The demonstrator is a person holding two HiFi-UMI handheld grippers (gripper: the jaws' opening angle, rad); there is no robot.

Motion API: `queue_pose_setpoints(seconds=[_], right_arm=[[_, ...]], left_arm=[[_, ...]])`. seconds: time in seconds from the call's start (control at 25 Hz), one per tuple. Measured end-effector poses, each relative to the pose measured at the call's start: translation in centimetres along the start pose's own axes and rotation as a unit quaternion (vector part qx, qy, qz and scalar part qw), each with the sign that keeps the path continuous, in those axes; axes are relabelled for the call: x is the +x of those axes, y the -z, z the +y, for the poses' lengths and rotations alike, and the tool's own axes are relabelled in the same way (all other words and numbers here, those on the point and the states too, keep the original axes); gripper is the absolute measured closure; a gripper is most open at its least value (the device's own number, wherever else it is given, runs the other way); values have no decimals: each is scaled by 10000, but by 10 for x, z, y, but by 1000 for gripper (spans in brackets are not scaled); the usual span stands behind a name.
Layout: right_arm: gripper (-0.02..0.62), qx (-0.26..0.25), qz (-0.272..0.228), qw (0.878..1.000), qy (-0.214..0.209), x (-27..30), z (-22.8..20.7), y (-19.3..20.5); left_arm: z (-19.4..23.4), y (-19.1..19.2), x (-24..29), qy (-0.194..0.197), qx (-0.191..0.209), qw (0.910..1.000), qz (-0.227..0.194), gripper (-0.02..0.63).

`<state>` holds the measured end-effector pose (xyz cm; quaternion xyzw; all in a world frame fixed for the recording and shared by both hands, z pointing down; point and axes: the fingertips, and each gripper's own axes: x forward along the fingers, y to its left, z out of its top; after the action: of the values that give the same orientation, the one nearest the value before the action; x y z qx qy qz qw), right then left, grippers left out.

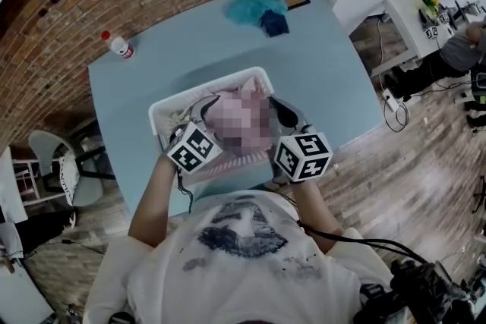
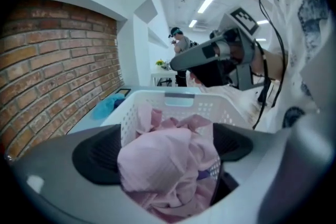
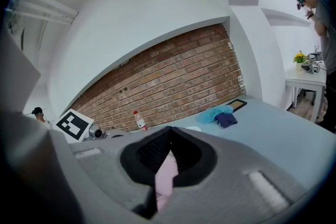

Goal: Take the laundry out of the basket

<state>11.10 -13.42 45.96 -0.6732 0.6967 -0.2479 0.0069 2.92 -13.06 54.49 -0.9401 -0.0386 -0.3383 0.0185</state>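
Pink garment (image 2: 163,165) was the whole story here. It sat heaped in the white basket (image 1: 163,114) at the near edge of the blue table (image 1: 152,64), bulging over the rim. The right gripper (image 3: 168,157) had its jaws clamped tight on a thin fold of pink cloth, probably a corner of that same piece, pinched so the bulk could be lifted out. The left gripper (image 2: 164,148) was tilted down into the basket with its jaws spread wide. The heap sat between the pads but wasn't squeezed, so I'd guess it was lined up for a second grab. A teal cloth (image 1: 254,7) and a dark blue cloth (image 1: 275,24) lay at the table's far end, likely the drop spot.
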Motion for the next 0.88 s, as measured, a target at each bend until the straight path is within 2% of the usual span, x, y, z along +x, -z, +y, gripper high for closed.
queue_pose_setpoints(seconds=[0.08, 0.24, 0.56, 0.88], right_arm=[[598, 13, 4, 10000, 15, 0, 0, 1], [598, 40, 15, 10000, 45, 2, -1, 2], [598, 88, 24, 9999, 129, 3, -4, 3], [598, 131, 40, 9998, 175, 4, -7, 4]], left_arm=[[-1, 9, 6, 86, 42, 9998, 168, 69], [-2, 22, 20, 256, -126, 9990, 345, 49], [-12, 43, 44, 651, -327, 9954, 614, 43], [-11, 60, 66, 639, -314, 9941, 822, 43]])
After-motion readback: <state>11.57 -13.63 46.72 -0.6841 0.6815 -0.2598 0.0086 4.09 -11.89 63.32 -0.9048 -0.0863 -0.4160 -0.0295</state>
